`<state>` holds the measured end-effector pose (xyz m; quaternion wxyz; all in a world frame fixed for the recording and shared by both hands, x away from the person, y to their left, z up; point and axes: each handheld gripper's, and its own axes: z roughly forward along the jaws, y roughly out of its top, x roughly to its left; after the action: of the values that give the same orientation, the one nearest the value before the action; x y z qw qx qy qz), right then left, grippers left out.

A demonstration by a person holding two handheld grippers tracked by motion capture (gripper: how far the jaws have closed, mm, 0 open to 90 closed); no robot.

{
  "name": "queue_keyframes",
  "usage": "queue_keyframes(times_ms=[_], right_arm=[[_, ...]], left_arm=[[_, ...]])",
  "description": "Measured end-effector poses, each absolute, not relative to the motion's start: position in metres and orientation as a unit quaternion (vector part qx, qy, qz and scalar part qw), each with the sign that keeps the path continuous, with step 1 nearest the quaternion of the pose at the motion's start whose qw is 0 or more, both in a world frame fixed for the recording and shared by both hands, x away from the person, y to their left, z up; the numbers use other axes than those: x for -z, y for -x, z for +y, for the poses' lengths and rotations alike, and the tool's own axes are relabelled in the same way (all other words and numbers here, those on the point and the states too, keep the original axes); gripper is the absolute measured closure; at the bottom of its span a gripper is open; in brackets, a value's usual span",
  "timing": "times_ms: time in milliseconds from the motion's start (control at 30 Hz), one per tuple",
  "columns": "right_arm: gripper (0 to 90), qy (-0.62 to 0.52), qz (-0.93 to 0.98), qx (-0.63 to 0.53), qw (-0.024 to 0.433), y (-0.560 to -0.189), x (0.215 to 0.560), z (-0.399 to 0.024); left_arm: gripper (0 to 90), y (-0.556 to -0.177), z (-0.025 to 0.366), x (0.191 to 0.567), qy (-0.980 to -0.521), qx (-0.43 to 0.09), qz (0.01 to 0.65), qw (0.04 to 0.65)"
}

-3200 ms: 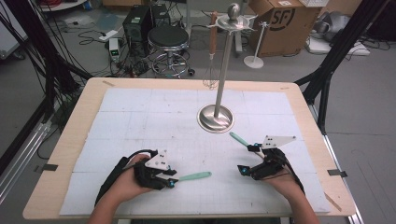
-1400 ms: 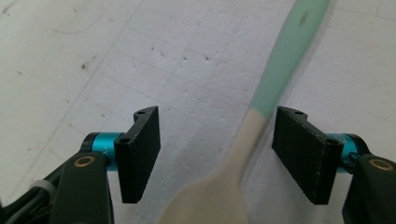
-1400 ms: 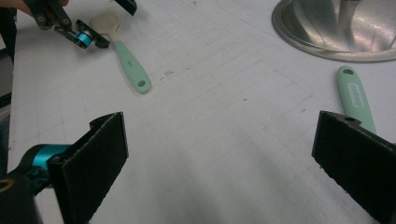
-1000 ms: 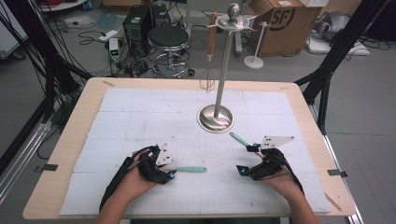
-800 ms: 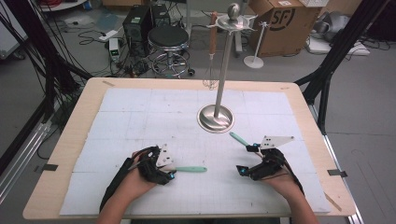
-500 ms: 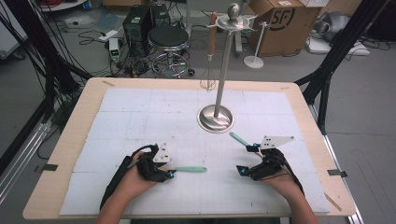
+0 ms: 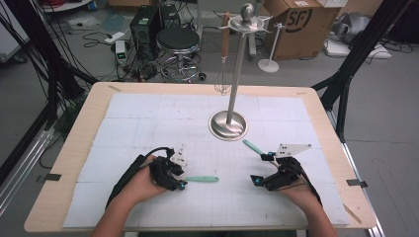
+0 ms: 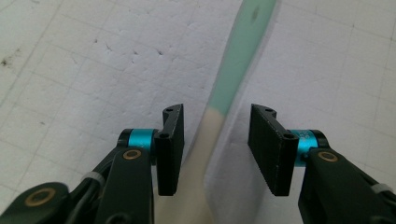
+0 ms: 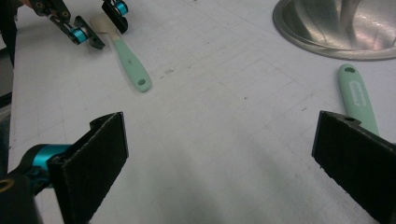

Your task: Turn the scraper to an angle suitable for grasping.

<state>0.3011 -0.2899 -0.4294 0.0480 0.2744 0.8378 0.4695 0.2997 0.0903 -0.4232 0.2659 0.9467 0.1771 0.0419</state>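
Spatula (image 8: 224,93) lies between left tongs (image 8: 215,149), untouched.

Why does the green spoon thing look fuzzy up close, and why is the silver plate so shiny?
In the left gripper view the spatula lies very near the lens, so its handle blurs and casts a soft shadow on the mat. In the right gripper view the metal stand base mirrors the room light as bright glare. The high view is evenly lit but soft.

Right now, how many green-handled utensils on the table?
2. One lies between the left gripper's jaws, handle pointing toward the table's middle. The other lies near the stand's base, beside the right gripper, its far end hidden behind the gripper.
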Motion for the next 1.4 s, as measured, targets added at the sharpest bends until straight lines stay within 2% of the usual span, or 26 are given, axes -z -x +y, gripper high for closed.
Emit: queue_keyframes(times_ms=[300, 500, 833, 933, 1400], right_arm=[[2.6, -0.276, 0.837, -0.47, 0.049, -0.3011, 0.4298, -0.2895], [2.6, -0.275, 0.837, -0.47, 0.05, -0.3011, 0.4299, -0.2895], [2.6, -0.277, 0.837, -0.47, 0.049, -0.3004, 0.43, -0.2897], [2.6, -0.277, 0.836, -0.47, 0.049, -0.3001, 0.43, -0.2896], [2.6, -0.274, 0.84, -0.465, 0.048, -0.2999, 0.431, -0.2883]], left_arm=[[70.0, -0.2956, 0.0827, 0.42, -0.956, -0.041, 0.156, 0.245], [75.3, -0.2932, 0.0818, 0.4191, -0.953, -0.035, 0.179, 0.244], [76.7, -0.292, 0.0842, 0.4192, -0.95, -0.016, 0.185, 0.25], [71.5, -0.2919, 0.084, 0.4191, -0.952, -0.008, 0.18, 0.249], [72.1, -0.2899, 0.0797, 0.4199, -0.956, -0.026, 0.162, 0.242]])
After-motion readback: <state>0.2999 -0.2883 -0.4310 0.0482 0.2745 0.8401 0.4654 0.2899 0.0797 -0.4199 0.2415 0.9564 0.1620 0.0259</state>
